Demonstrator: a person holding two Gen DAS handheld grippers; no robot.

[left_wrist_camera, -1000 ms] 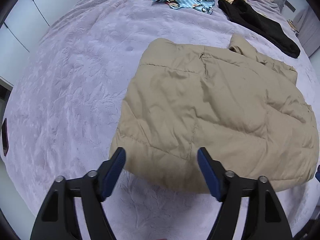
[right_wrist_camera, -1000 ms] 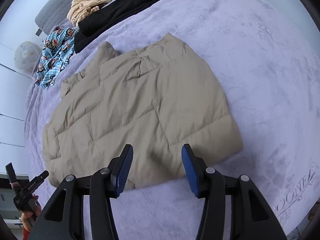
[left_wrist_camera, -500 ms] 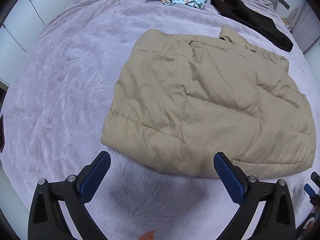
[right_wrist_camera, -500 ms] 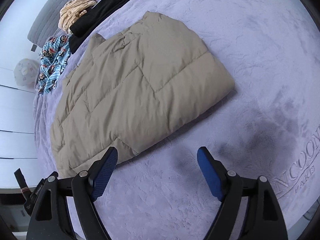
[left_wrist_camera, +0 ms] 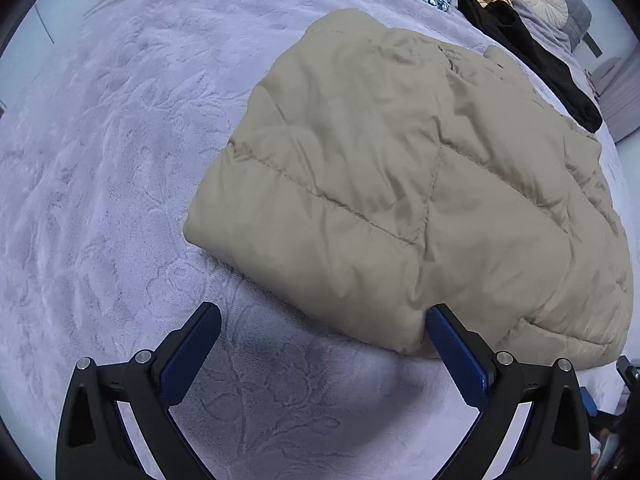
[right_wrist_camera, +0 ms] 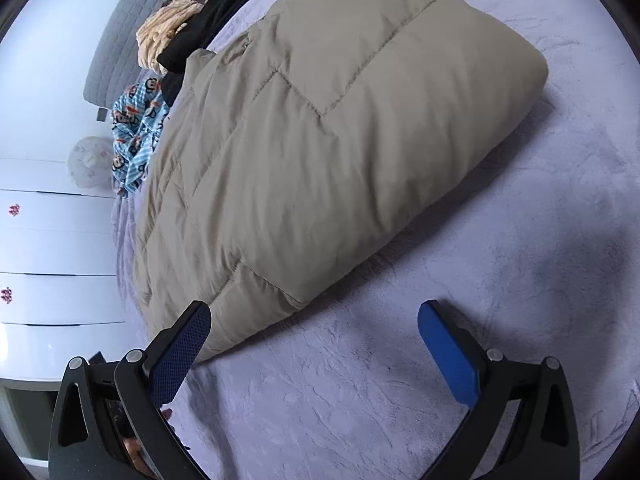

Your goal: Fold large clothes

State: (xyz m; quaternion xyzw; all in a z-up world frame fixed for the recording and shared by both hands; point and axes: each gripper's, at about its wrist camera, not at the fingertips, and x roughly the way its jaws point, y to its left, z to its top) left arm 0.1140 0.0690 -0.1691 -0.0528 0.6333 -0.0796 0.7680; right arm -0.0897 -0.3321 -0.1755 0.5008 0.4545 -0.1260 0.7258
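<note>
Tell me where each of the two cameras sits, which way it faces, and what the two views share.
Left wrist: on the left gripper, looking steeply down at the beige quilted jacket's near edge; its open fingers show.
Right wrist: on the right gripper, angled down at the jacket's near corner; its open fingers show.
Shared: jacket, purple bedspread, black garment, blue patterned garment.

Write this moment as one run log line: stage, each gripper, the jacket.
stage: reaching for near edge | left gripper: open, nothing held | right gripper: jaws just opened, nothing held | beige jacket: partly folded, flat on purple blanket
</note>
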